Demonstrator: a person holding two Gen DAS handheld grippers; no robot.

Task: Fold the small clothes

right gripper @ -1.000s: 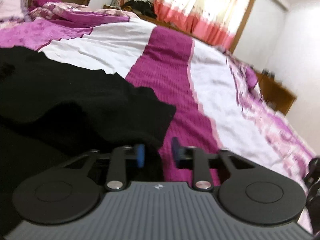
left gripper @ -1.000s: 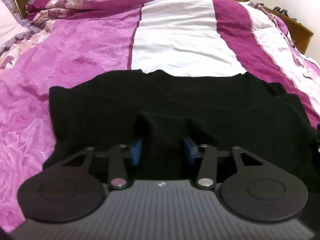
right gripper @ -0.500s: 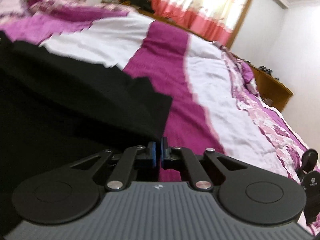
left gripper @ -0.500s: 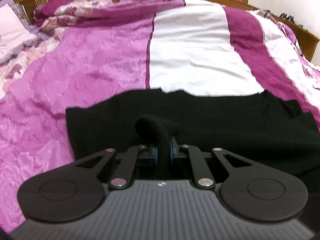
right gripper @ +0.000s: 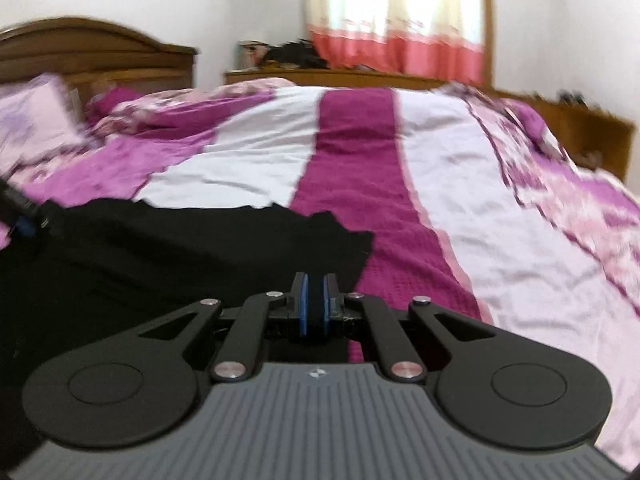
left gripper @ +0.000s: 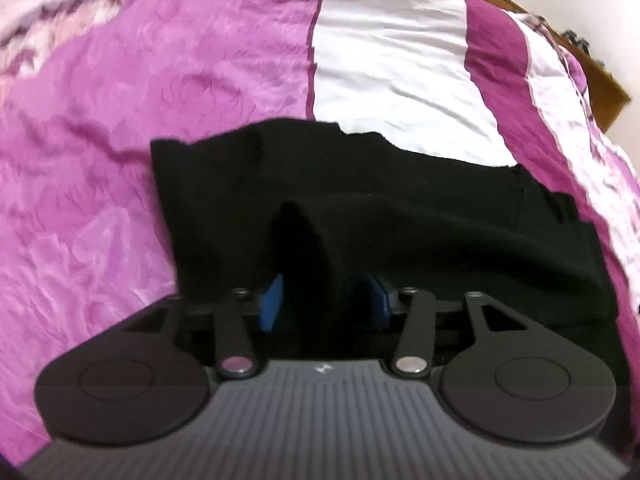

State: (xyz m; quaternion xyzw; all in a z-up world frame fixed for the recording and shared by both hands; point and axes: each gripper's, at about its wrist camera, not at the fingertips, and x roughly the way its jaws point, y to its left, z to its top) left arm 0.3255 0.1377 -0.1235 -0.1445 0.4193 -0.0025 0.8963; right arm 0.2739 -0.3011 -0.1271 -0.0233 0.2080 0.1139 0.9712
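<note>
In the left wrist view, the left gripper (left gripper: 326,300), clamped half a second ago, is now being held apart around a raised fold of the black garment (left gripper: 400,216) near the bed's (left gripper: 120,160) front edge; the fold may be collapsing unheld. In the right wrist view, the right gripper (right gripper: 315,304) is being kept pinched on the garment's corner; one-sided pulling may be skewing the fold.

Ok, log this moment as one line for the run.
left gripper open astride black garment | right gripper shut on garment edge | bedspread underneath

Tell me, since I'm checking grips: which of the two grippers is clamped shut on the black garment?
The right gripper: its blue pads pinch the black garment. The left gripper stands open, fabric loose between its pads.
</note>
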